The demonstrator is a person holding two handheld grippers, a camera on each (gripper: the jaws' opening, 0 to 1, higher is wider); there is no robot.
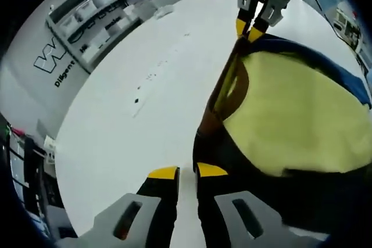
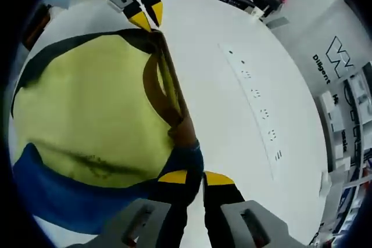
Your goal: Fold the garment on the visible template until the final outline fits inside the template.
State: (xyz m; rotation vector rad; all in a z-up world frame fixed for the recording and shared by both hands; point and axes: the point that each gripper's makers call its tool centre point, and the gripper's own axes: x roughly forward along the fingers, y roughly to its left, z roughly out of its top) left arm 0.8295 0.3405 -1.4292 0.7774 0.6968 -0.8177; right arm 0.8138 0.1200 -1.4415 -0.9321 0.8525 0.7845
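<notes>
Jaws of both grippers pinch the garment (image 1: 290, 114) edge, bare table (image 1: 128, 132) beside.

A broad white bench (image 1: 128, 137) runs toward grey shelving (image 1: 99, 10) with white bins beside a logo-marked wall (image 2: 340, 56)

Left gripper view: low and close over the white table (image 1: 116, 132), looking along the garment (image 1: 290, 114) toward 12 o'clock.
Right gripper view: close, from the garment's opposite end, facing back.
Shared: garment, table, lettered wall (image 2: 334, 62).
</notes>
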